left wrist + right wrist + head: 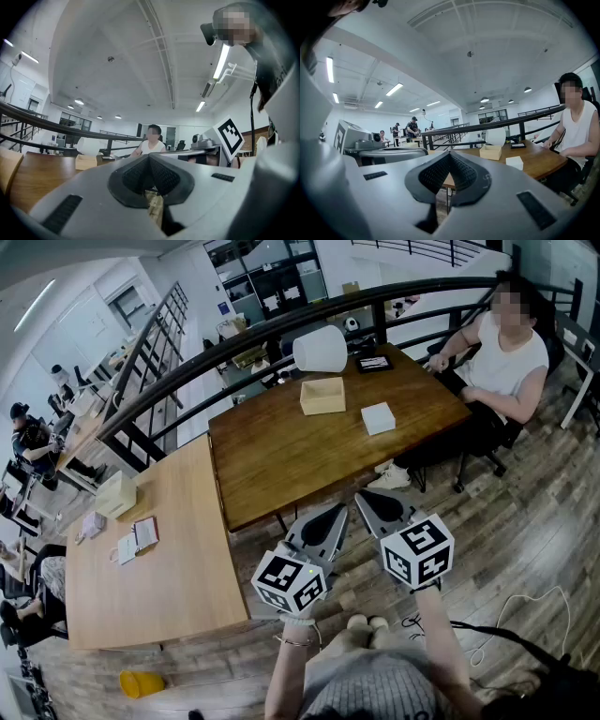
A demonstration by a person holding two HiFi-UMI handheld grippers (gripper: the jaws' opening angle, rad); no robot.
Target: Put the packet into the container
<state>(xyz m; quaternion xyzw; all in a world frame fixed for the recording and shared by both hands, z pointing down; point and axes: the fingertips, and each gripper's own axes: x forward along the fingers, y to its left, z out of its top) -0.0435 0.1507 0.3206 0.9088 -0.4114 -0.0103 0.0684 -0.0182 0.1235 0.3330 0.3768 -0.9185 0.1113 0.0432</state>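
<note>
I hold both grippers close in front of my body, low in the head view, with my forearms coming up from six o'clock. The left gripper (334, 513) (149, 158) points level and angles toward one o'clock. Its jaws are pressed together with nothing between them. The right gripper (365, 499) (450, 157) sits just beside it at three o'clock, tipped slightly downward and leaning toward eleven o'clock, so the two tips nearly converge. Its jaws are also fully closed and empty.

The flat white square packet (378, 417) (514, 162) lies on the dark brown wooden table (281, 465), at twelve o'clock from my grippers and well apart from them. The open pale rectangular box container (322, 396) (491, 152) stands near the packet, at ten o'clock from it. A seated person in a white sleeveless top (506, 362) is at the table's two o'clock corner.
</note>
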